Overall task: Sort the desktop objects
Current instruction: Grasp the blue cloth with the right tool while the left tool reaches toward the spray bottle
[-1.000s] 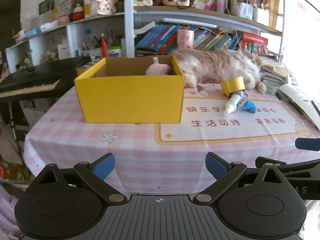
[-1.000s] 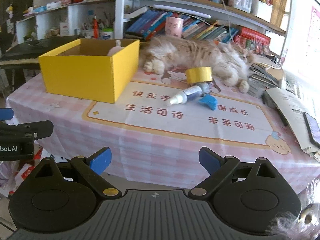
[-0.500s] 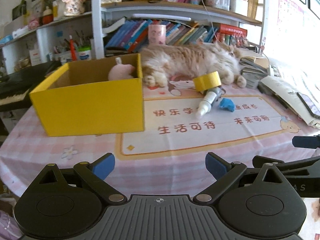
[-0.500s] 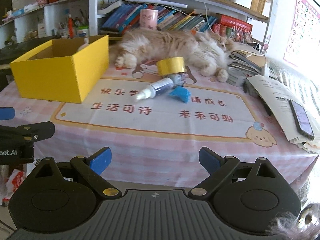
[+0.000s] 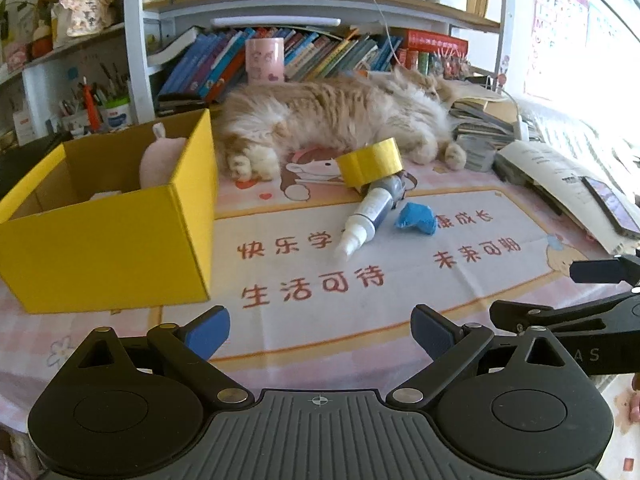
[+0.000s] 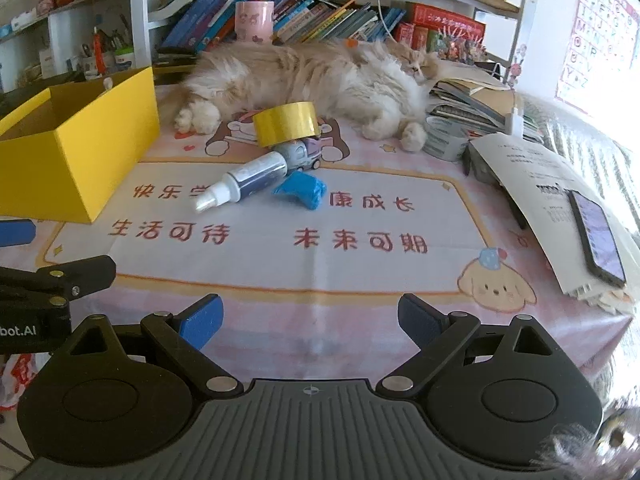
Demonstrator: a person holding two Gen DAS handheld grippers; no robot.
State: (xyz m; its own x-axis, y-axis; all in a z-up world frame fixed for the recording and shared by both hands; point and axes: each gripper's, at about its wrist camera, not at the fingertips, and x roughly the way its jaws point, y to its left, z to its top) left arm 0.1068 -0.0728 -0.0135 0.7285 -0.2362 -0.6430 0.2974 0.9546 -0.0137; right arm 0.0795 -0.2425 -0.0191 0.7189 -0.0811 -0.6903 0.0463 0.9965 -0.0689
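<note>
Both claws stood wide apart and empty: the left gripper (image 5: pixel 320 326) and the right gripper (image 6: pixel 310 318) hung over the near edge of the table (image 6: pixel 280 280), well short of the clutter. The things to sort lay in a tight knot at about twelve o'clock from the right gripper: a yellow tape roll (image 6: pixel 286 123) propped on a small toy car (image 6: pixel 298 154), a spray bottle (image 6: pixel 244 186) lying with its nozzle toward eight o'clock, and a blue crumpled piece (image 6: pixel 300 191) touching the bottle's side. The yellow box (image 5: pixel 108 220) sat at ten o'clock from the left gripper, with a pink plush (image 5: pixel 160 160) already inside.

The likely trouble was the stack itself: pulling the bottle or car first could tip the tape roll and send it rolling. A cat (image 6: pixel 304 76) lay just behind the pile (close enough to be brushed or startled by a reach).
</note>
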